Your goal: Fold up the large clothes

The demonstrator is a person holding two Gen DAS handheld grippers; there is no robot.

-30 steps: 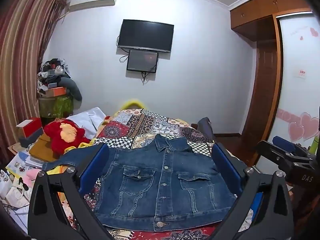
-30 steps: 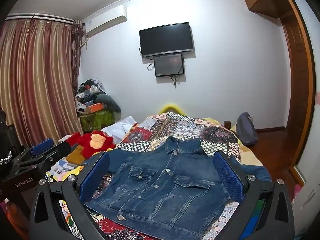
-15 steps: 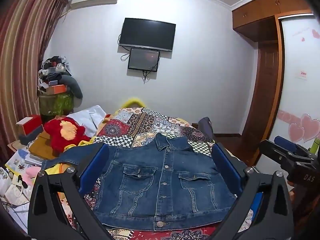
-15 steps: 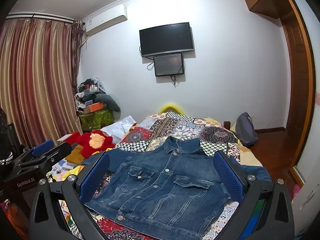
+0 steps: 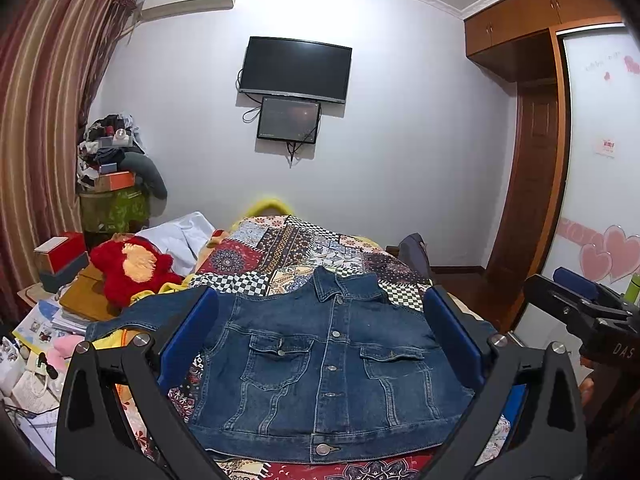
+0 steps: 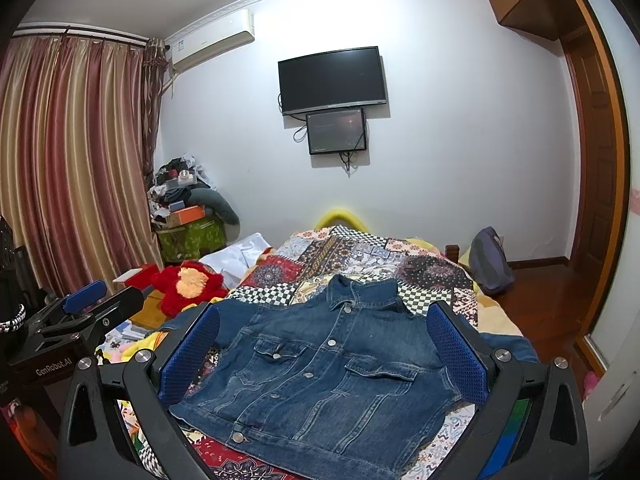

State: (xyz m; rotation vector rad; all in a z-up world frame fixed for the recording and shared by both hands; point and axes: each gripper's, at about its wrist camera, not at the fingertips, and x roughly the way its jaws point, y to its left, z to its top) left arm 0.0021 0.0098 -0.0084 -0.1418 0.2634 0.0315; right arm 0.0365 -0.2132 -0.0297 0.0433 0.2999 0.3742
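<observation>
A dark blue denim jacket [image 5: 332, 380] lies flat on the patchwork bedspread [image 5: 280, 248], front up, buttoned, collar toward the far wall. One sleeve [image 5: 120, 320] stretches left; the other sleeve [image 6: 508, 344] shows at the right. My left gripper [image 5: 322, 340] hovers above the hem side, open, with nothing between its blue pads [image 5: 192, 336]. My right gripper [image 6: 324, 354] hangs open in the same way over the jacket [image 6: 320, 368]. Each gripper appears at the edge of the other's view: the right gripper [image 5: 580, 312] and the left gripper [image 6: 80, 312].
A red plush toy [image 5: 128, 264] and a white cloth [image 5: 180, 232] lie at the bed's left. Books and boxes [image 5: 60, 272] are piled beside them. A dark bag [image 6: 490, 260] leans at the bed's right, near the wooden door [image 6: 592, 160].
Almost nothing: both grippers stay open and hover in place, with only a slight drift of the left wrist view. The jacket has not moved.
</observation>
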